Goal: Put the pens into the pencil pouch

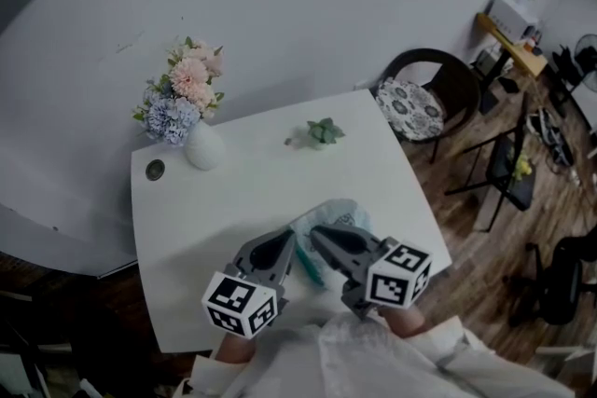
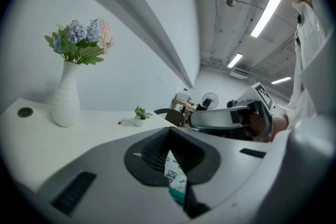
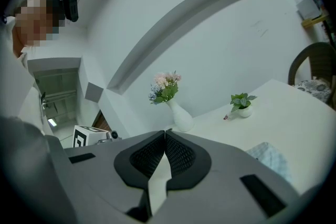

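2 tools are hovering side by side over the white counter (image 1: 187, 200). The left tool (image 2: 169, 132) is clamping shut, apparently on the edge of the pale printed fabric pencil pouch (image 1: 338, 215). The right tool (image 3: 164, 135) is sitting closed and empty beside the pouch. A slim teal pen (image 1: 310, 267) is lying just short of the pouch, between both tools, its long axis angling toward it.

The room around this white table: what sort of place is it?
Probably a small office or workroom: long ceiling strip lights, a dark round-backed chair with a patterned cushion on wooden flooring, and a white table bearing a white vase of pink and blue flowers.
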Demonstrator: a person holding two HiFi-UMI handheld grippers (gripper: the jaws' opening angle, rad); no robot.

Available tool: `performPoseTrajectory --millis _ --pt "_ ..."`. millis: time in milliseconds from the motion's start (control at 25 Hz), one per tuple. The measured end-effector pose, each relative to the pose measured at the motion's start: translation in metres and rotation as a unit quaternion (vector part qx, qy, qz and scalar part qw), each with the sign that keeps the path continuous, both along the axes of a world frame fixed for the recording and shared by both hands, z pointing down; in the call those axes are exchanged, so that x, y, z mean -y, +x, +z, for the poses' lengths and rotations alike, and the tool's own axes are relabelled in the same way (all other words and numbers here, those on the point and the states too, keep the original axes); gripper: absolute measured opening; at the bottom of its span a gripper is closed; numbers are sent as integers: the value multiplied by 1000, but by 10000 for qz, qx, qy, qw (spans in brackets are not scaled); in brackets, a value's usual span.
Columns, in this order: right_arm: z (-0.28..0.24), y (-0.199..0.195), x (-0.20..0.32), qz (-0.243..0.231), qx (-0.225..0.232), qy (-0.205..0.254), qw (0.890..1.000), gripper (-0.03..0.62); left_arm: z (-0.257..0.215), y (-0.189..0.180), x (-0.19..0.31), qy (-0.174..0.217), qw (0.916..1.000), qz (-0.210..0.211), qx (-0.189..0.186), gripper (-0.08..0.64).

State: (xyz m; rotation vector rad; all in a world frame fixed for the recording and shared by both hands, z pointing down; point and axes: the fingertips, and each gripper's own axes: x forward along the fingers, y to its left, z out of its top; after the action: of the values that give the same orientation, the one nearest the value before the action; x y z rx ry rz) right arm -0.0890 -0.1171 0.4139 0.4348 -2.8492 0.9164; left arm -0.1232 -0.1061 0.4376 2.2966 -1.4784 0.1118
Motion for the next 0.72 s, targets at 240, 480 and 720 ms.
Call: performPoseTrajectory --millis 240,480,720 --pt "0 1 2 46 -50 161 9998 7 7 4 -1 -153 9999 31 6 6" --pt "4 0 3 -11 -158 186 9997 6 8 9 -1 -177 9998 62 -97 6" --pt "6 -1 1 -95 -230 223 9994 6 10 14 -2 -206 9996 125 -123 6"
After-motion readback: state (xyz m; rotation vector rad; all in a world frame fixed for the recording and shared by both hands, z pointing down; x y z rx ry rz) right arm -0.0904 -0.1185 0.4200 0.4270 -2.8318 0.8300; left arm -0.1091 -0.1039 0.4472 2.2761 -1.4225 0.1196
